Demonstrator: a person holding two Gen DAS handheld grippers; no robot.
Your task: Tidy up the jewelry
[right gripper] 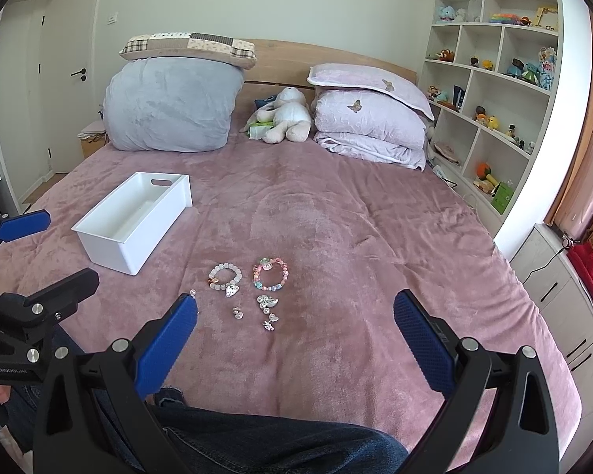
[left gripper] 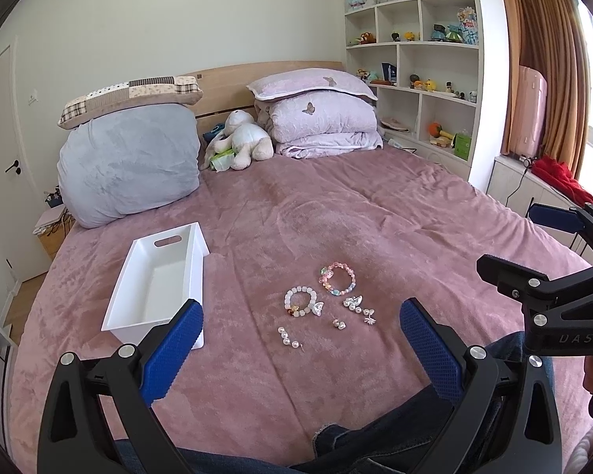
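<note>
Jewelry lies on the pink bedspread: a white bead bracelet [left gripper: 300, 302] [right gripper: 224, 275], a pastel bead bracelet [left gripper: 337, 278] [right gripper: 271, 274], a pearl strand [left gripper: 288, 337], a small pearl earring [left gripper: 338, 323] [right gripper: 238, 313], and silver-and-pearl pieces [left gripper: 355, 304] [right gripper: 268, 304]. An empty white bin [left gripper: 160, 282] [right gripper: 132, 219] sits left of them. My left gripper [left gripper: 298, 318] is open and empty, held above the bed before the jewelry. My right gripper [right gripper: 294, 312] is open and empty too, and shows in the left wrist view [left gripper: 541, 245].
Pillows and folded quilts [left gripper: 320, 118], a grey cushion [left gripper: 130, 164] and a plush toy [left gripper: 243, 138] lie at the headboard. White shelves [right gripper: 490, 79] with toys stand right of the bed. The person's denim-clad legs [right gripper: 257, 438] are at the near edge.
</note>
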